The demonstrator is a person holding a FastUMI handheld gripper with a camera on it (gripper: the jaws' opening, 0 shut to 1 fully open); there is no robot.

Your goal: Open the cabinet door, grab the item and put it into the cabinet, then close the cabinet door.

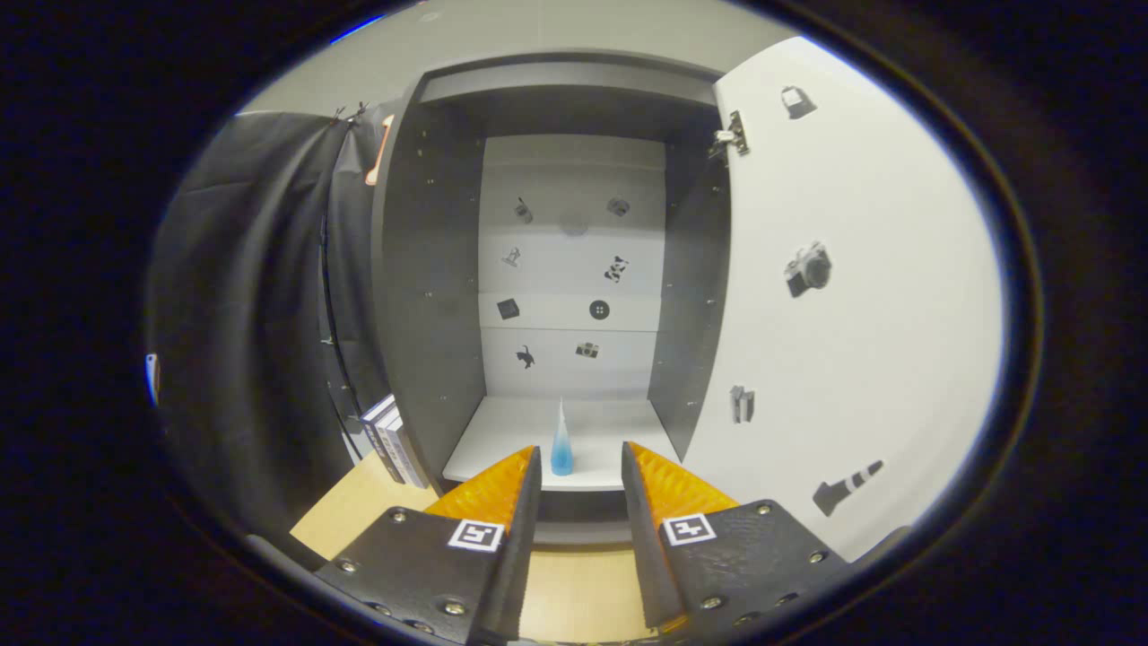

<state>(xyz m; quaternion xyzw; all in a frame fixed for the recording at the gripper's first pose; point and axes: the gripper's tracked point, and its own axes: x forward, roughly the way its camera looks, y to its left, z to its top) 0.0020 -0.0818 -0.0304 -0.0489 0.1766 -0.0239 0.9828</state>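
Gripper (580,467) released, bottle (561,446) upright inside cabinet (430,269), door (852,314) swung right, perhaps books (393,441) left.

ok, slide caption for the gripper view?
Open tongs just short of the blue cone standing on the cabinet shelf, door swung open.

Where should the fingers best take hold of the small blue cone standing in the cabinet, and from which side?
Probably low on the blue cone, at its wide base, coming straight in from the front through the open door. It stands upright near the shelf's front edge and narrows to a thin tip. The gripper is open.
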